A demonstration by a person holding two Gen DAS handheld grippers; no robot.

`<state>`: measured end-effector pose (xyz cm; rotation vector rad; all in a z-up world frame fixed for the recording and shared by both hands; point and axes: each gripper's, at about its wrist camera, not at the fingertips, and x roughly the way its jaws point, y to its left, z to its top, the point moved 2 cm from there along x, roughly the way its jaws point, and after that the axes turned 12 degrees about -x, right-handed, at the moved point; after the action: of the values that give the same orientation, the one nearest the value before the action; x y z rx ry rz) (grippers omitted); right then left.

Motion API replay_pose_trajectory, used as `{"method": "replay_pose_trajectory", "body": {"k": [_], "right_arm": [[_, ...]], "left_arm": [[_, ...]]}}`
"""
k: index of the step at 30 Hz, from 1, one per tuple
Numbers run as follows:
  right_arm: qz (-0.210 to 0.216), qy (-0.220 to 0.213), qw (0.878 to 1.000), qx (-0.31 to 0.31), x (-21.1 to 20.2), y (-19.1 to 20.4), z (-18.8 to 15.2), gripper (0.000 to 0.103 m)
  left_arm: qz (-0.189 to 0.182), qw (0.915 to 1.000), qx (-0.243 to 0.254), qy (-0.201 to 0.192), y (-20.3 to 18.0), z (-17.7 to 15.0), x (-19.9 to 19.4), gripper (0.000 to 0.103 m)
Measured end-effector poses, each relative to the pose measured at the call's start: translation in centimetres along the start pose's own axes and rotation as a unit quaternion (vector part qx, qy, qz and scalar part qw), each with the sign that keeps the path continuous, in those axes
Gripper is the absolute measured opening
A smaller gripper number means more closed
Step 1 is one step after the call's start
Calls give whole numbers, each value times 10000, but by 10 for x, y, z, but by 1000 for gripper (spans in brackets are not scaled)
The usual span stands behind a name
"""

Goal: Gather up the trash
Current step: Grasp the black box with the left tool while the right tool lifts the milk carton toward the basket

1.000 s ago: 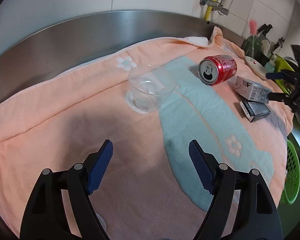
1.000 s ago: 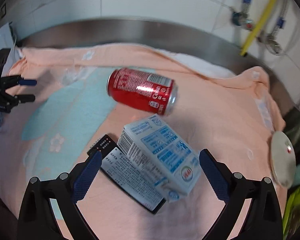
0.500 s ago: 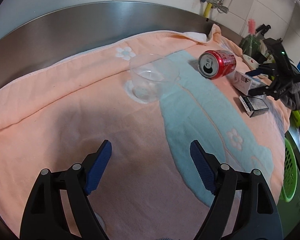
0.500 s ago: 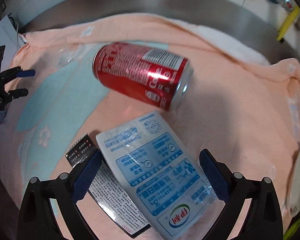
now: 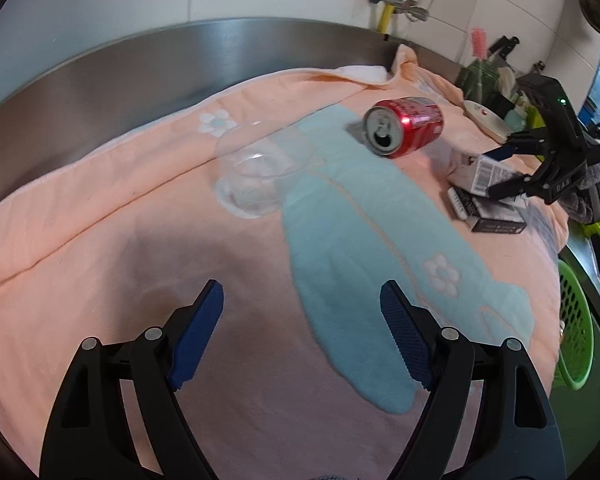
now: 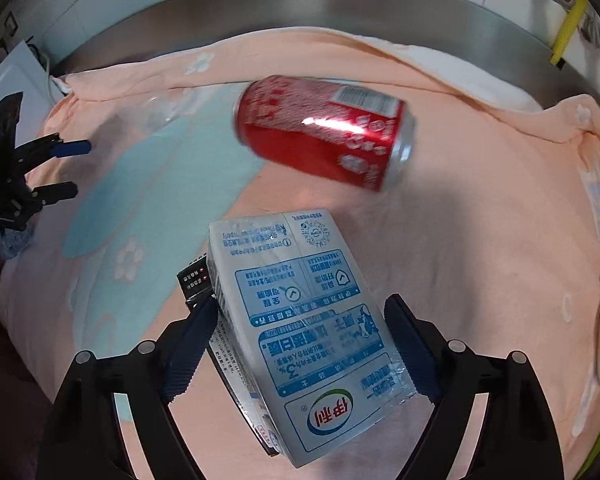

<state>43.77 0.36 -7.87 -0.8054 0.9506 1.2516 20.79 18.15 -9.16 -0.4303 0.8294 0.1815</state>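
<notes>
Right gripper (image 6: 300, 344), jaws closing, straddles the white-and-blue milk carton (image 6: 304, 332) without pinching yet; seemingly light, crushable, slick-wrapped; best squeezed gently across its flat sides.

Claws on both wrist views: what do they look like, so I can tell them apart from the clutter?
They look identical. The left claw and right claw have glossy black plastic linkage arms with silver pivot rivets and dark blue ribbed pads. Seen from the left wrist, the right claw's body shows a green light and white lettering.
</notes>
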Motion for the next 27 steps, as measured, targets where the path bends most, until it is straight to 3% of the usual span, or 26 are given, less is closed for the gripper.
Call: {"method": "replay_pose_trajectory", "body": {"k": [6, 9, 17, 23, 27], "right_arm": [[165, -64, 9996, 237, 4, 0, -6, 81], [210, -298, 9985, 412, 0, 3, -10, 78], [-164, -783, 9926, 915, -31, 17, -32, 77], [-351, -1036, 9815, 1569, -60, 27, -76, 77], [-396, -1141, 9717, 2030, -69, 34, -112, 77]], "left_arm": [[-152, 9996, 241, 54, -17, 3, 0, 80], [-210, 9989, 421, 61, -30, 5, 1, 80], [-644, 9935, 925, 165, -78, 8, 7, 80], [-1029, 9818, 1578, 240, -125, 10, 21, 80], [-1322, 9630, 2332, 279, -163, 9, 30, 80]]}}
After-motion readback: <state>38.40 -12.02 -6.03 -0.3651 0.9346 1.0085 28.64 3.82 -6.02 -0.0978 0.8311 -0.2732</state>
